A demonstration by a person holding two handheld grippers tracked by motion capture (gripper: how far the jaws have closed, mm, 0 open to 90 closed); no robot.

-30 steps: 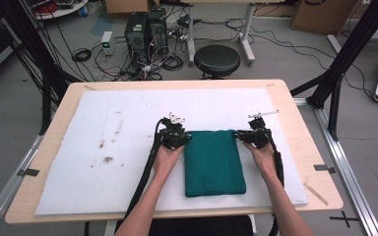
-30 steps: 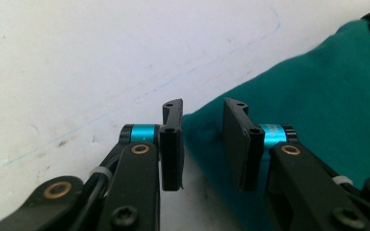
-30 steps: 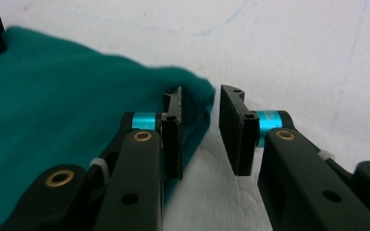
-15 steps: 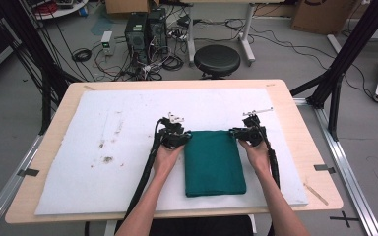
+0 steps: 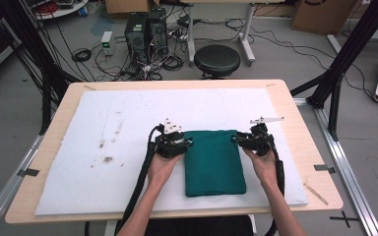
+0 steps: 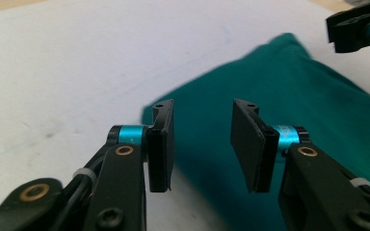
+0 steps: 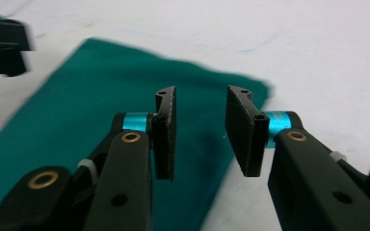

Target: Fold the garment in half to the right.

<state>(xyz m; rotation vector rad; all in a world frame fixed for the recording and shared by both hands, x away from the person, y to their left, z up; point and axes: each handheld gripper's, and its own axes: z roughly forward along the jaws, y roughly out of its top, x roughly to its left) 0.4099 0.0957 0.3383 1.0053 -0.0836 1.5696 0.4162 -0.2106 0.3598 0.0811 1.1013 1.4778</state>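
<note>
The folded cloth (image 5: pixel 213 162) was a plain deep teal-green, without pattern. It lay on a white mat (image 5: pixel 128 113) marked with small brown stains toward the left. The table (image 5: pixel 295 105) beneath showed a pale wood rim. Both the left gripper (image 6: pixel 202 142) and the right gripper (image 7: pixel 201 132) were black, with bright blue collars and brass-coloured rivets. The stool (image 5: pixel 217 60) beyond the far edge was black.

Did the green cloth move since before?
No. The green cloth lies at the same spot on the white mat, between both grippers.
</note>
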